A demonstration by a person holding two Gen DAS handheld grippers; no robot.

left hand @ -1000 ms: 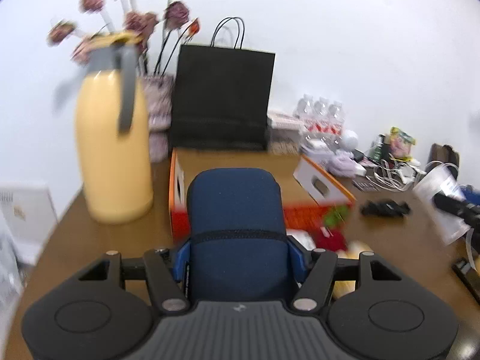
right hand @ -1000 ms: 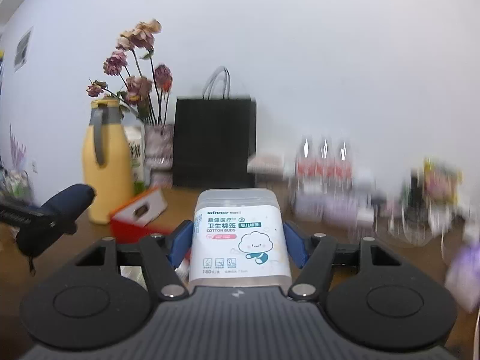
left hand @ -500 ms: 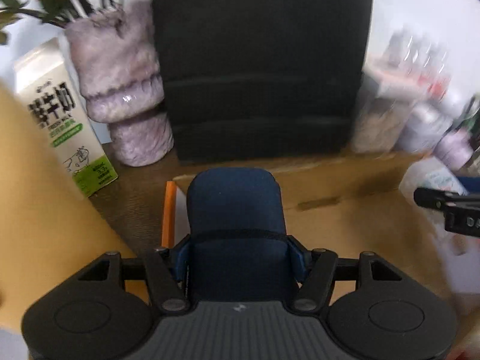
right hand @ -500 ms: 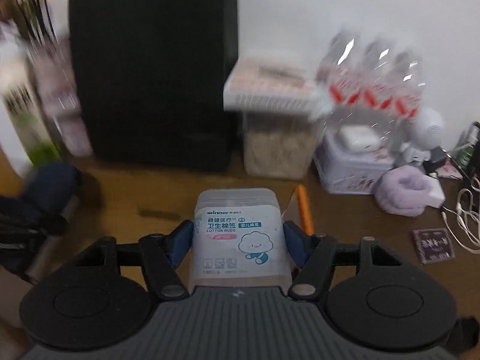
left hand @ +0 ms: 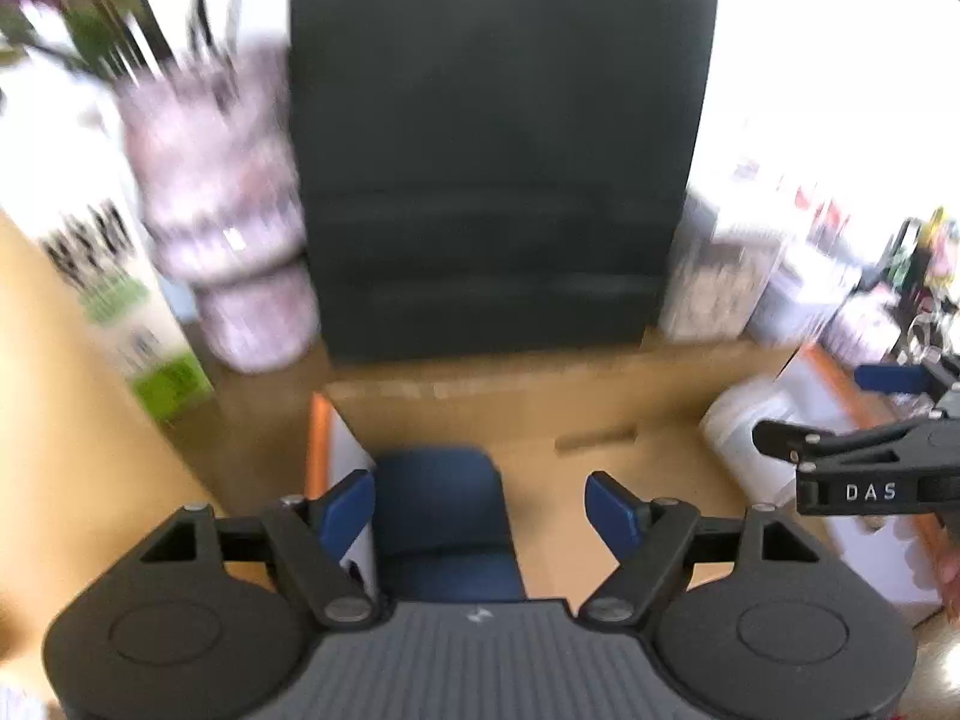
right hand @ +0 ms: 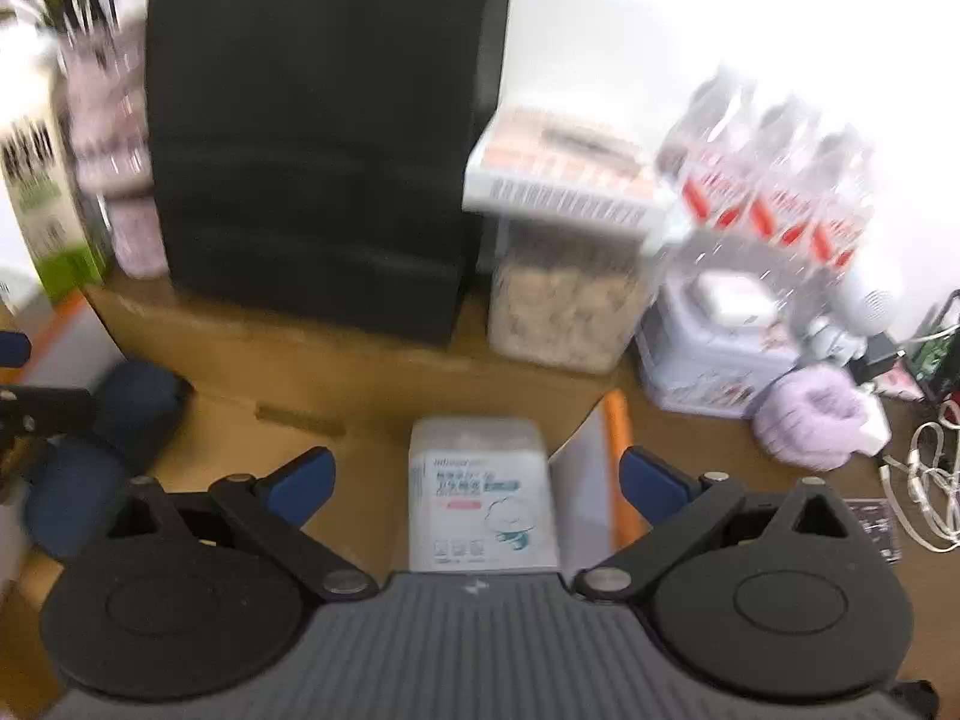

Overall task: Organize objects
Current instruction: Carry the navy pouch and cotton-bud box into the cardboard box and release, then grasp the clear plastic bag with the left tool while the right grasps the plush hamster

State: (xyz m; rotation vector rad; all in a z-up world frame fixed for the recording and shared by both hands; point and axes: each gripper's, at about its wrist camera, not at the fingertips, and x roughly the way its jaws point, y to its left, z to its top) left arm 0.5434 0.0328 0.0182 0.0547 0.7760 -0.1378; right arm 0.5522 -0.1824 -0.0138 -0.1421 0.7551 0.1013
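Release step: left gripper [left hand: 480, 501] spread wide, dark-blue soft case [left hand: 444, 516] free between its fingers; right gripper [right hand: 474, 474] likewise over clear plastic cotton-bud box [right hand: 480, 495], both inside brown cardboard box [left hand: 540, 414]. Next: withdraw upward.

bright, even light | white wall blown out | motion blur | fisheye-bent edges

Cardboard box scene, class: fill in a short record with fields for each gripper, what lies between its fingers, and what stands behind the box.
left gripper: open
between its fingers: navy pouch, inside the cardboard box, left side
right gripper: open
between its fingers: cotton bud box, inside the box, right side
behind the box: black paper bag, milk carton, water bottles
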